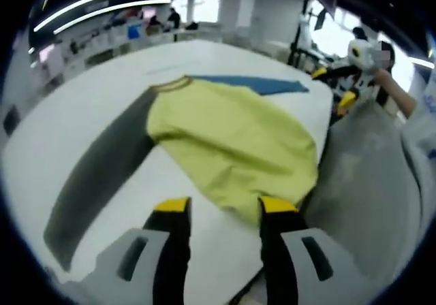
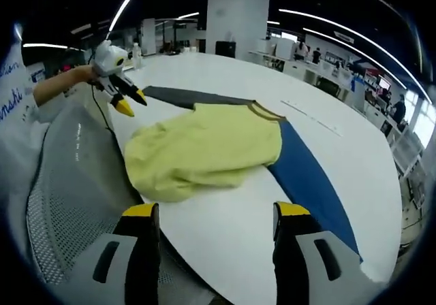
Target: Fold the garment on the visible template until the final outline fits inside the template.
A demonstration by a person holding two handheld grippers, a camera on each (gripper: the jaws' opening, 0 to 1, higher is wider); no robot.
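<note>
In the left gripper view, a long dark grey sleeve (image 1: pixel 102 175) is seen stretched flat across the wide white bench (image 1: pixel 61 107), running from the near left edge up to the collar. To its right, the yellow-green cloth body of the garment (image 1: pixel 231 138) is laid rumpled on the bench, its olive ribbed collar (image 1: pixel 170 84) turned toward the far side. A blue sleeve (image 1: pixel 255 84) is extended from behind the body toward the right. The left gripper (image 1: pixel 225 206) is shown low in the view with its yellow-tipped black jaws spread apart and nothing held between them; the right tip is seen at the near hem of the garment, though contact cannot be judged. At the far right, the other gripper (image 1: pixel 344 80) is seen held above the bench edge, beside grey mesh fabric (image 1: pixel 368 175).

In the right gripper view, the left gripper (image 2: pixel 122 90) is seen at the upper left, held in a person's hand, its yellow tips near the grey sleeve (image 2: pixel 197 99). The garment body (image 2: pixel 204 148) is shown in the middle, with the blue sleeve (image 2: pixel 306 175) laid out to its right. The right gripper (image 2: pixel 216 213) is seen with jaws parted, empty, over bare bench (image 2: pixel 354 128) short of the garment.
</note>
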